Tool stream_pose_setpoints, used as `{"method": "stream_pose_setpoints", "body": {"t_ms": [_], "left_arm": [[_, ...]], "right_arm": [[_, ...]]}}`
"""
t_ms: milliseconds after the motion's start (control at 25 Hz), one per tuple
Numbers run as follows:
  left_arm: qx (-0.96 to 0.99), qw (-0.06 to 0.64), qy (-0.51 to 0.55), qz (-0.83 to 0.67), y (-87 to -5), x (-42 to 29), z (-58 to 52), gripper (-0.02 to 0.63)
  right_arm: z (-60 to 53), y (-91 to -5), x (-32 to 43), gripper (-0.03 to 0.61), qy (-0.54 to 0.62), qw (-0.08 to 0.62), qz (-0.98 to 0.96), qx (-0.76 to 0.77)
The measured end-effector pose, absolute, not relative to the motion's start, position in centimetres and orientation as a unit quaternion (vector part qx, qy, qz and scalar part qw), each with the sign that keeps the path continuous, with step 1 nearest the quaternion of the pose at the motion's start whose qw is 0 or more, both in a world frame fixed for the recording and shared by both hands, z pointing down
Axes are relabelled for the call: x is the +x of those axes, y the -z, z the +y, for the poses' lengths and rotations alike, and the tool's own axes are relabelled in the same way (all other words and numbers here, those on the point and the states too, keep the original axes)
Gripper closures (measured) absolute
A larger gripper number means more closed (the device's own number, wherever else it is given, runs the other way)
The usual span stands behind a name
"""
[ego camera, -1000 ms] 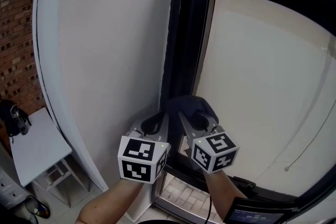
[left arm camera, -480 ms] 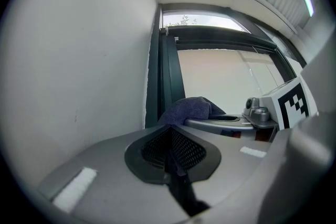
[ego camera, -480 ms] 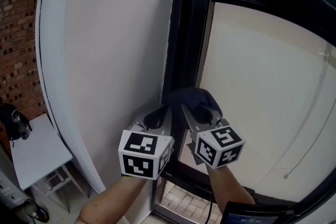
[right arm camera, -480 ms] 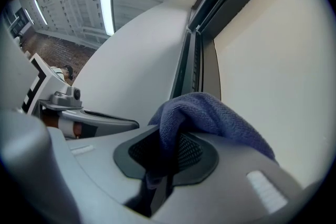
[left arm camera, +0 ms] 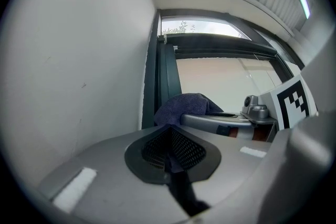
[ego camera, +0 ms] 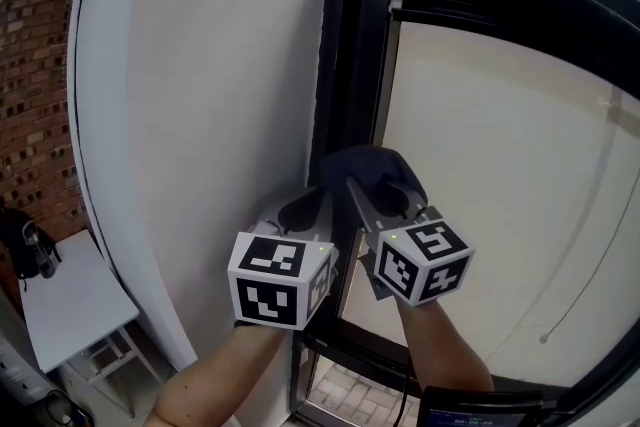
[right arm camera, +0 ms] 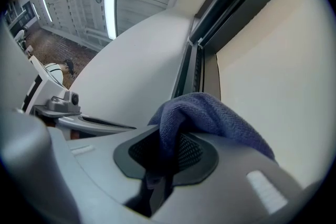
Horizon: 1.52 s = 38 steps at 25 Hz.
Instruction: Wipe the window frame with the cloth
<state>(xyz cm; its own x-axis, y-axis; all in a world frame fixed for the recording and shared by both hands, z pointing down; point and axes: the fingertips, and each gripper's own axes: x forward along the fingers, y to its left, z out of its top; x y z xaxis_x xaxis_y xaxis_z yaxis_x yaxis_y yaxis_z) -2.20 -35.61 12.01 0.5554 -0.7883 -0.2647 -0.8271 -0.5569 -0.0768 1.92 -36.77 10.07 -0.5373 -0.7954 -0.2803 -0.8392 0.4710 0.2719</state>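
While the cloth (ego camera: 365,177) is clamped in the right gripper (ego camera: 378,203) against the window frame (ego camera: 345,65), the left gripper (ego camera: 300,212) is held closed, apparently empty. Wiping is judged underway, with the upper frame left.

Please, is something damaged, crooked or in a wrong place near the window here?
Nothing stands out. The cloth is bunched in the right tool, which is shut on it, by the dark frame. The frame looks straight and whole, and no spill shows.
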Motion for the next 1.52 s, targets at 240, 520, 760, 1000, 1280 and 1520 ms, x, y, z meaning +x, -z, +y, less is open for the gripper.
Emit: {"method": "stream_pose_setpoints", "body": {"t_ms": [240, 520, 760, 1000, 1280, 1520], "left_arm": [[-0.875, 0.102, -0.111, 0.46, -10.6, -2.5, -35.9, 0.62], [-0.873, 0.112, -0.123, 0.459, -8.3, -2.5, -36.0, 0.62], [-0.87, 0.122, -0.131, 0.459, -6.7, -2.3, -36.1, 0.62], [-0.864, 0.134, -0.147, 0.462, -4.5, -2.5, -35.9, 0.62], [-0.86, 0.145, -0.154, 0.465, -2.9, -2.6, -36.2, 0.62], [-0.855, 0.152, -0.162, 0.468, -1.5, -2.6, -36.8, 0.62]], "right_arm": [[-36.7, -8.2, 1.9, 0.512, -0.204, 0.063, 0.853, -0.476], [-36.6, -5.8, 1.9, 0.512, -0.222, 0.073, 0.85, -0.473], [-36.5, -3.3, 1.8, 0.512, -0.242, 0.083, 0.846, -0.468], [-36.3, -1.0, 1.9, 0.512, -0.252, 0.094, 0.846, -0.461], [-36.2, 1.7, 1.9, 0.512, -0.264, 0.113, 0.841, -0.459], [-36.2, 3.5, 1.8, 0.511, -0.278, 0.119, 0.836, -0.458]]}}
